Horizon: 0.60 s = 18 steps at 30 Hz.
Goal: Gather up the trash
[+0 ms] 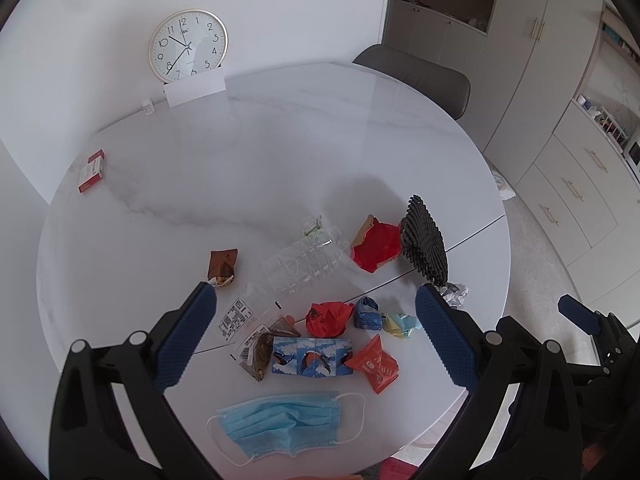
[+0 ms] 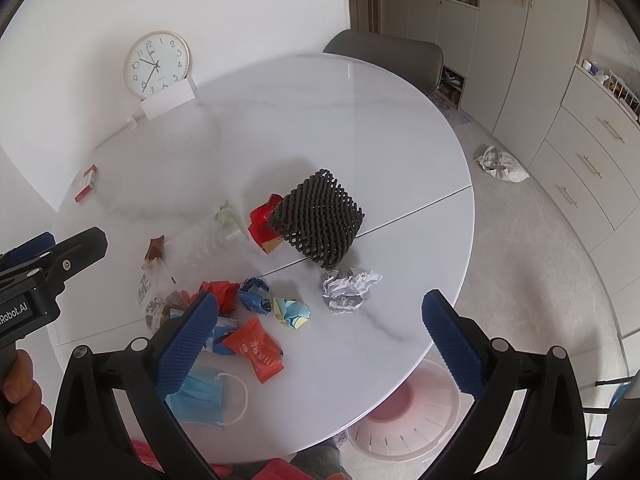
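Note:
Trash lies scattered on the near half of a round white marble table (image 1: pixel 280 152). A blue face mask (image 1: pixel 286 426), a blue bird-print tissue pack (image 1: pixel 312 358), a red wrapper (image 1: pixel 376 362), a red crumpled ball (image 1: pixel 329 318), a blue wad (image 1: pixel 367 312), a clear plastic bottle (image 1: pixel 304 260), a red torn carton (image 1: pixel 378 246) and a black lattice holder (image 2: pixel 318 218) are there. Crumpled white paper (image 2: pixel 350 288) lies right of them. My left gripper (image 1: pixel 316 332) is open above the pile. My right gripper (image 2: pixel 320 336) is open above the red wrapper (image 2: pixel 256 354).
A pink-white bin (image 2: pixel 404 412) stands on the floor under the table's near right edge. A wall clock (image 1: pixel 188 46) and white card stand at the back. A red box (image 1: pixel 92 170) lies far left. A grey chair (image 1: pixel 416 78) and cabinets (image 1: pixel 560 120) are behind.

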Motion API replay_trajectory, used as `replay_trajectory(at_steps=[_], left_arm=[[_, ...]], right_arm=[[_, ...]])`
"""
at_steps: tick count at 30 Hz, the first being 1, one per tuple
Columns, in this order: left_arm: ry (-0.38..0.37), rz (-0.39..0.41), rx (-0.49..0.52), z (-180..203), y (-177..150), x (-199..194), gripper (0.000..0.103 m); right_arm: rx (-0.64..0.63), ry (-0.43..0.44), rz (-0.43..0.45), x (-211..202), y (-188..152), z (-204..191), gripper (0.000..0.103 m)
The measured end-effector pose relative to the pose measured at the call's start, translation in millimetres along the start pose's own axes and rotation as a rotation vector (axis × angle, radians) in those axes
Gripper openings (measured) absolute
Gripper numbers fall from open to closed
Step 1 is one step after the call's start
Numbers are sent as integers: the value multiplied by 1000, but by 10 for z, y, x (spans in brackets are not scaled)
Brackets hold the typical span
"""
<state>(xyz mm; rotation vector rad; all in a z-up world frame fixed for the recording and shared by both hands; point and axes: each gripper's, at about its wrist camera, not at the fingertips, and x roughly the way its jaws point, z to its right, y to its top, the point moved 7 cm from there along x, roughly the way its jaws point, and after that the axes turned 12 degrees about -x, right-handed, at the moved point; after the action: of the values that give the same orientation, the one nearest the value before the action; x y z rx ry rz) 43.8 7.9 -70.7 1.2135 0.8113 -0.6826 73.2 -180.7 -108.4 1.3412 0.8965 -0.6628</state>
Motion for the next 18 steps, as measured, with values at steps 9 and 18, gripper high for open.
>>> replay_trajectory(at_steps=[9,18], left_arm=[[2,-2,0,3,-9,8,95],[4,-3,0,4,-25,13,95]], right_arm=[[-1,2,-1,4,-19,-5,101],[0,2,-5,11,-37,-11,101]])
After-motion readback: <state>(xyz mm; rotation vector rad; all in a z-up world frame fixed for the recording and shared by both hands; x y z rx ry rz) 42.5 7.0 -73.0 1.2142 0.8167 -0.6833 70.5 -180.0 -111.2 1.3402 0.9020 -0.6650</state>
